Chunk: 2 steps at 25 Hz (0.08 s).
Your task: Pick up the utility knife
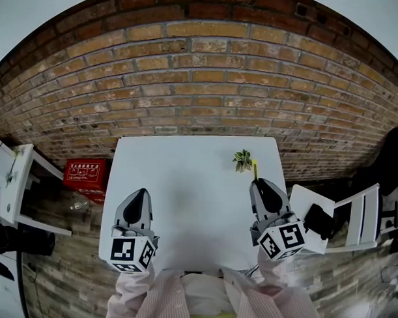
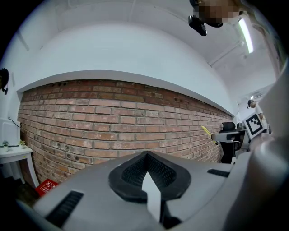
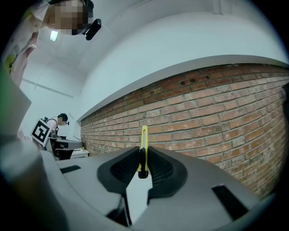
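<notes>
The right gripper (image 3: 142, 159) had its two dark pads pinched on the utility knife (image 3: 144, 143); the slim yellow knife stood on edge between them and poked out past the tips toward the brick wall (image 3: 216, 108). In the head view that gripper (image 1: 258, 184) sat at the lower right of the frame, over the right side of the white table (image 1: 185, 181); the yellow end showed ahead of its tips, just beside a small green plant (image 1: 242, 159) near the table's far right corner. The left gripper (image 1: 140, 193) was at the lower left, over the table's near left part; its own view showed the pads pressed together at the tip with nothing between them. A red box (image 1: 86, 173) lay on the floor at middle left; a white chair (image 1: 356, 219) stood at the right edge.
</notes>
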{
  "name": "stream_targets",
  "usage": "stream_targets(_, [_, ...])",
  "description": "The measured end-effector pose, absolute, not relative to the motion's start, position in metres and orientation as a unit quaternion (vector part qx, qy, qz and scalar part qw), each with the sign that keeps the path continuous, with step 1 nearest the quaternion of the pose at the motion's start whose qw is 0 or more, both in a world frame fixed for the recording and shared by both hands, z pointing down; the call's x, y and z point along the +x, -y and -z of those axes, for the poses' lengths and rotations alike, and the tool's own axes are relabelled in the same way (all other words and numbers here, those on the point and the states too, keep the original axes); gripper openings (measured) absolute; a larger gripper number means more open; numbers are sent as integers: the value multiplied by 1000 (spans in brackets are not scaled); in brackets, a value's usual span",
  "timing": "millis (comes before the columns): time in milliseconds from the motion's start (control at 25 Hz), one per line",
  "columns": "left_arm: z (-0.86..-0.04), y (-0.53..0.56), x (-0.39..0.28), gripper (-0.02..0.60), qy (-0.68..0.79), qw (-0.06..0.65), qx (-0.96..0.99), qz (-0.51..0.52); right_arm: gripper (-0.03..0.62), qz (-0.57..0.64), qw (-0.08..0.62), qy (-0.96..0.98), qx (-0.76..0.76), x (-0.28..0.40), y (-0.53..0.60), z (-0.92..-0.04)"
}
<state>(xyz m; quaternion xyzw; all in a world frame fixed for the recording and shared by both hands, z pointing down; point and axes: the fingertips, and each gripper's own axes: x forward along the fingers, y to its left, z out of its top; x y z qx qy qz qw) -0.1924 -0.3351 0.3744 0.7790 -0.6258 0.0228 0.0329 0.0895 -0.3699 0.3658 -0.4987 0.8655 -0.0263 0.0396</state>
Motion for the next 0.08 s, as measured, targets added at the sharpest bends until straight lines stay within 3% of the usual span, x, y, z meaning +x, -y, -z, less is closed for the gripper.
stream_targets(80, [-375, 336, -193, -8, 626, 33, 779, -23, 60, 26, 39, -866, -499, 89, 371, -366])
